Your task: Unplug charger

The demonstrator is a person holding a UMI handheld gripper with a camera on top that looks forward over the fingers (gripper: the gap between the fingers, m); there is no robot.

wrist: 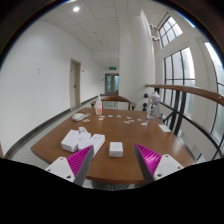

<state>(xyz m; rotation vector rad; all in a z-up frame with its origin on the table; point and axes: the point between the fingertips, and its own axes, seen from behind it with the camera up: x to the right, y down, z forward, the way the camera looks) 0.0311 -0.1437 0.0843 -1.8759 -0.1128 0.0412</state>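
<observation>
Tongs (114,160): held above the near end of the desk, fingers apart, nothing between them.
Pads (80,160): magenta, one on each finger's inner face; the second shows at the right finger, both bare.
Charger (116,148): small white block on the desk top, just ahead of the tongs and roughly in line with the gap between the fingers, not touched by either finger. Whether it sits in a socket cannot be told.
White boxes (80,140): a cluster of several white blocks on the desk, ahead of the left finger, just left of the charger, lying close together.
Desk (125,132): long brown oval top running away from the tongs toward the far wall.
Far items (130,120): small white pieces scattered on the desk's middle and far part, well beyond the charger; too small to identify.
Chairs (117,99): at the desk's far end, backs visible.
Door (76,82): closed, in the white wall to the left.
Windows (185,68): tall panes along the right side, daylight showing.
Ceiling lights (76,9): round, lit.
</observation>
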